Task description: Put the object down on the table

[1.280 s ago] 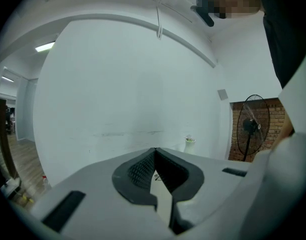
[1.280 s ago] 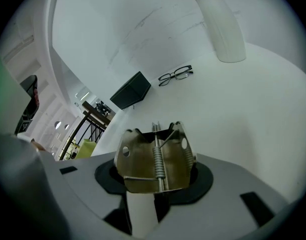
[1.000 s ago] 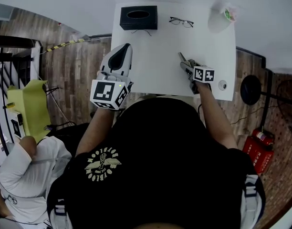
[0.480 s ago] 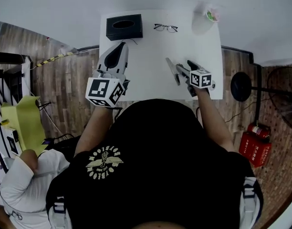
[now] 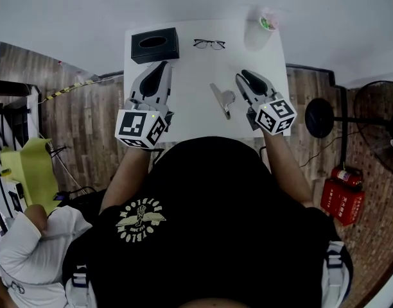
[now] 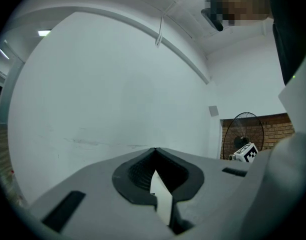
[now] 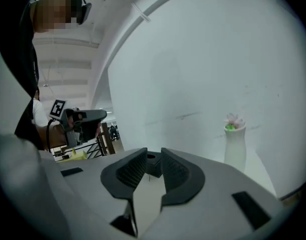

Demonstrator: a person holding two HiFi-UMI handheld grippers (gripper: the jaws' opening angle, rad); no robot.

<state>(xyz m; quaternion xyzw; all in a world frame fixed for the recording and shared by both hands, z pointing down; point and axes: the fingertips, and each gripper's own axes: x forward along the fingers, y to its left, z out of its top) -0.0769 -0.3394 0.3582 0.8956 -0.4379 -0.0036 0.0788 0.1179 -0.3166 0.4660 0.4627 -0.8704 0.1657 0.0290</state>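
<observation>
Left tongs (image 5: 159,69) closed, empty, over the left side of the counter (image 5: 190,117). Right tongs (image 5: 243,77) closing, narrow gap, nothing between them. Grey object (image 5: 222,99) lies on the counter between the two, near the right tongs, not touching. Far edge: black tissue box (image 5: 155,45), glasses (image 5: 209,43), white vase (image 5: 256,34).

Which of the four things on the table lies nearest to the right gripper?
The grey tool, lying flat just left of the right gripper, whose empty jaws are closing. The tissue box, glasses and vase stand along the far edge.
</observation>
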